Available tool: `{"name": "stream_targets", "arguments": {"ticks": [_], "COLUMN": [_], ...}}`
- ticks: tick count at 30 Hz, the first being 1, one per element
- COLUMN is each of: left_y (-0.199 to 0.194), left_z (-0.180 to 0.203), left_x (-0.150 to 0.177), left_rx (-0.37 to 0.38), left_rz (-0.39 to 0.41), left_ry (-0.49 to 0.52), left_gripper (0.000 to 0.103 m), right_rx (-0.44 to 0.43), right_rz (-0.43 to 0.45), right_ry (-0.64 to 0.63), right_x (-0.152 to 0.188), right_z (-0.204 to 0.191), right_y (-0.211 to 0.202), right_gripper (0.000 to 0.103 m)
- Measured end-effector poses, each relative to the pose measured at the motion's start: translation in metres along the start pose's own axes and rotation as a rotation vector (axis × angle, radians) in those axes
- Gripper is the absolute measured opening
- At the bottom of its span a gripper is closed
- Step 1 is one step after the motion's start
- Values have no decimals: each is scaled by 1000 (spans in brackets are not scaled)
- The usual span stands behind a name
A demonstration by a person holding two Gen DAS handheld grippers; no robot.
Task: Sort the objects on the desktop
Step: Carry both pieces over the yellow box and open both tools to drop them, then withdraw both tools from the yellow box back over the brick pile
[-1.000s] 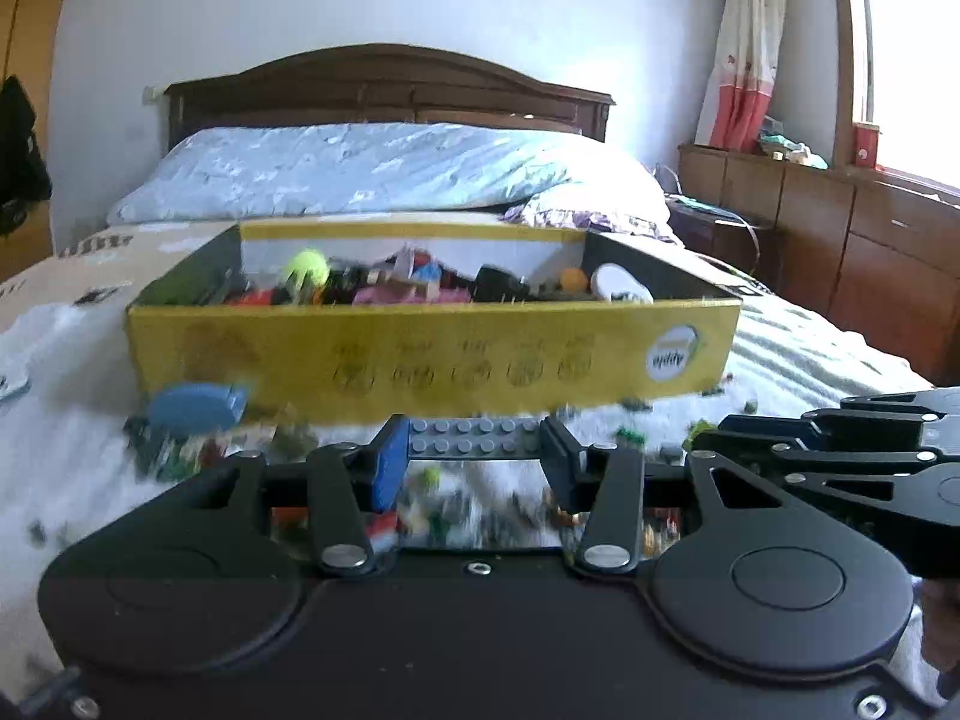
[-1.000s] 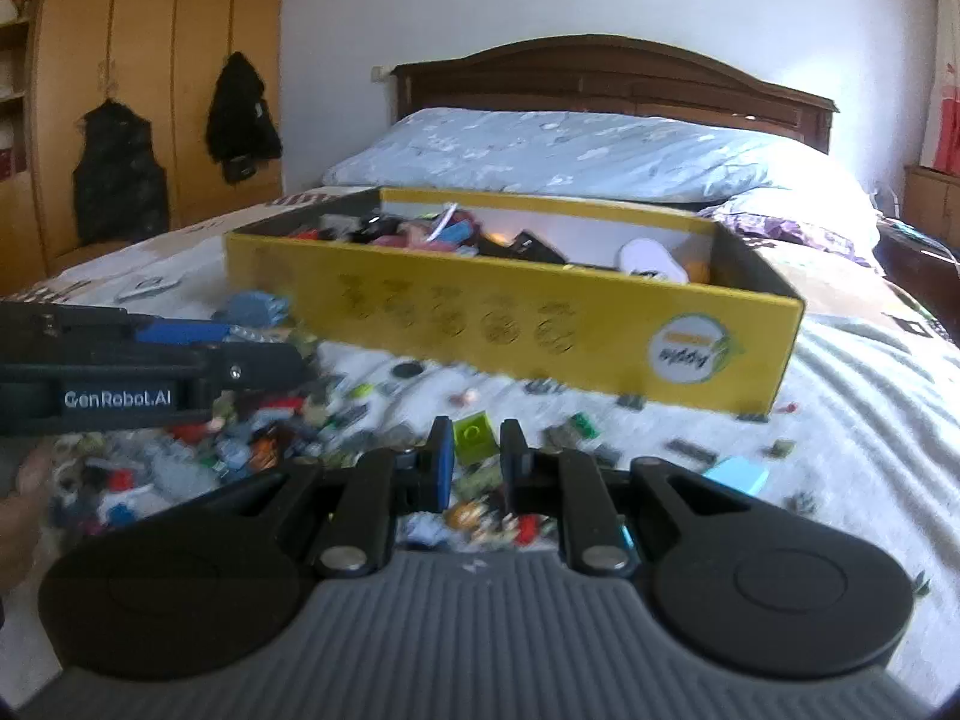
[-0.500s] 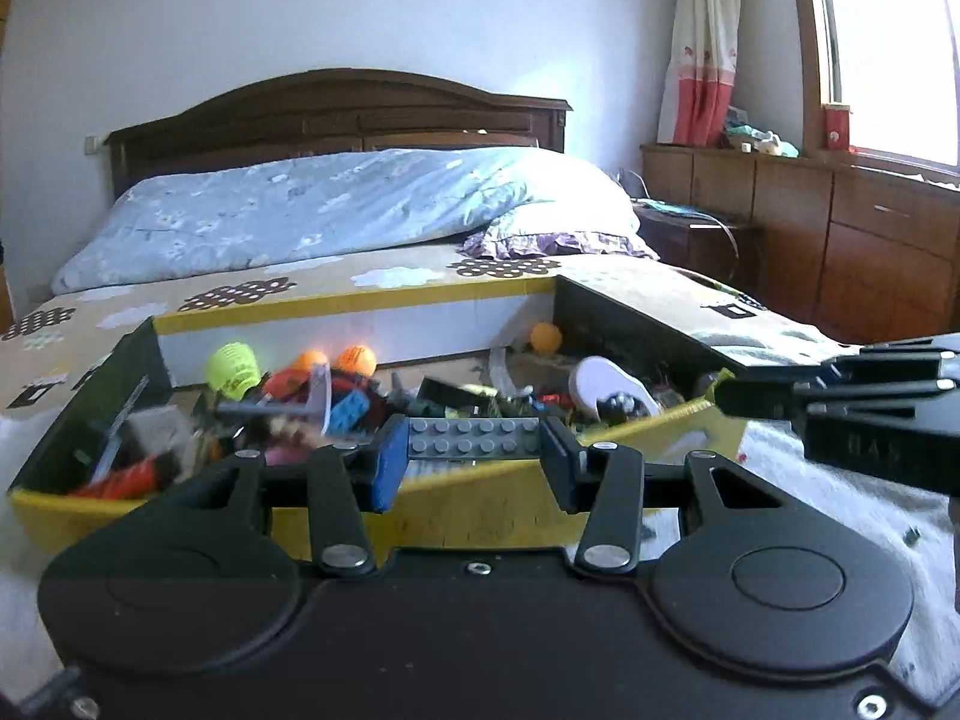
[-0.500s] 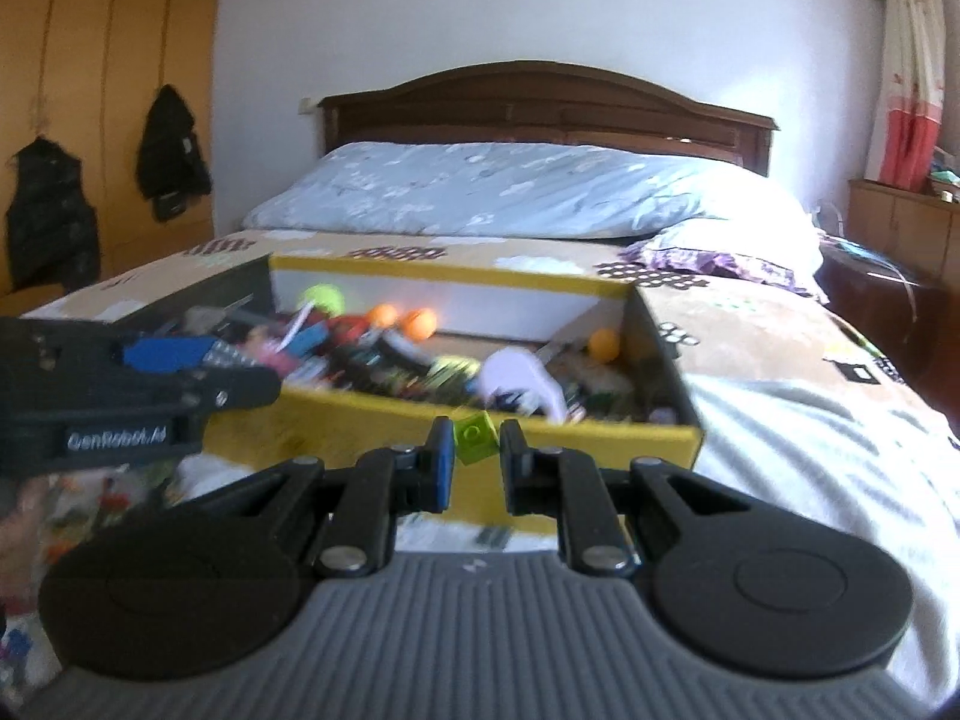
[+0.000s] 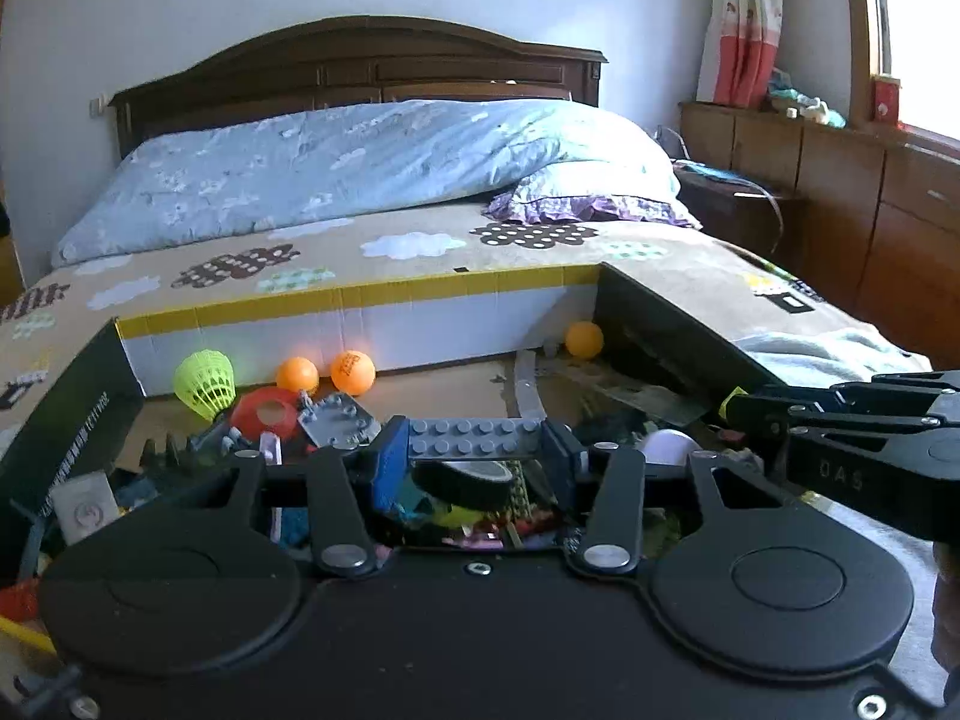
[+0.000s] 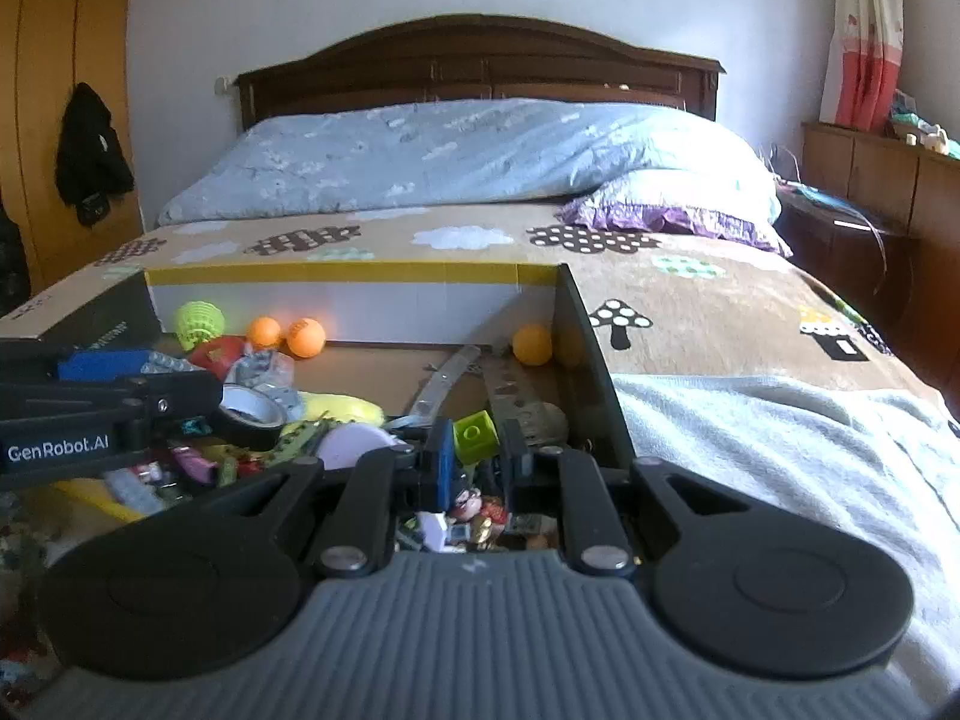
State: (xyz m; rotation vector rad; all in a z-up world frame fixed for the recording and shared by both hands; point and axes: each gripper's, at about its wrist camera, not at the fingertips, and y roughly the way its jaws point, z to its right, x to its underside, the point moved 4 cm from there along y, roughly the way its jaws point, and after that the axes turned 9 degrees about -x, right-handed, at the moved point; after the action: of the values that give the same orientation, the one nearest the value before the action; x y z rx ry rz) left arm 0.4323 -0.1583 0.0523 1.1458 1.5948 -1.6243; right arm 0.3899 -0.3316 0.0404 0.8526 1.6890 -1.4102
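Box (image 5: 360, 324) near wall hidden behind gripper bodies; clutter (image 6: 198, 462) below indistinct.

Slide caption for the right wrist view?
Right claw carries a green brick over the cluttered box on the bed.

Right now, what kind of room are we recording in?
A bedroom, almost certainly: a bed with a dark wooden headboard, a blue quilt and a purple-frilled pillow. The box of toys sits on the bedspread, not a desk.
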Motion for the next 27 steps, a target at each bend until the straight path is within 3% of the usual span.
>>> {"name": "stream_targets", "arguments": {"ticks": [2, 4, 5, 10, 21, 27], "left_y": [3, 3, 3, -5, -64, -95], "left_z": [0, -1, -3, -12, -62, -82], "left_x": [0, 2, 4, 15, 45, 69], "left_rx": [-1, 13, 16, 11, 19, 28], "left_rz": [2, 3, 1, -4, 9, 12], "left_ry": [-6, -19, -19, -28, -58, -38], "left_gripper": [69, 75, 76, 81, 86, 87], "right_rx": [3, 3, -2, -12, -97, -152], "right_rz": [4, 13, 17, 19, 91, 61], "right_ry": [21, 45, 53, 44, 39, -4], "right_x": [1, 2, 4, 10, 18, 38], "right_z": [4, 10, 11, 10, -17, -47], "right_y": [4, 4, 3, -4, -61, -77], "right_gripper": [26, 51, 54, 58, 75, 85]}}
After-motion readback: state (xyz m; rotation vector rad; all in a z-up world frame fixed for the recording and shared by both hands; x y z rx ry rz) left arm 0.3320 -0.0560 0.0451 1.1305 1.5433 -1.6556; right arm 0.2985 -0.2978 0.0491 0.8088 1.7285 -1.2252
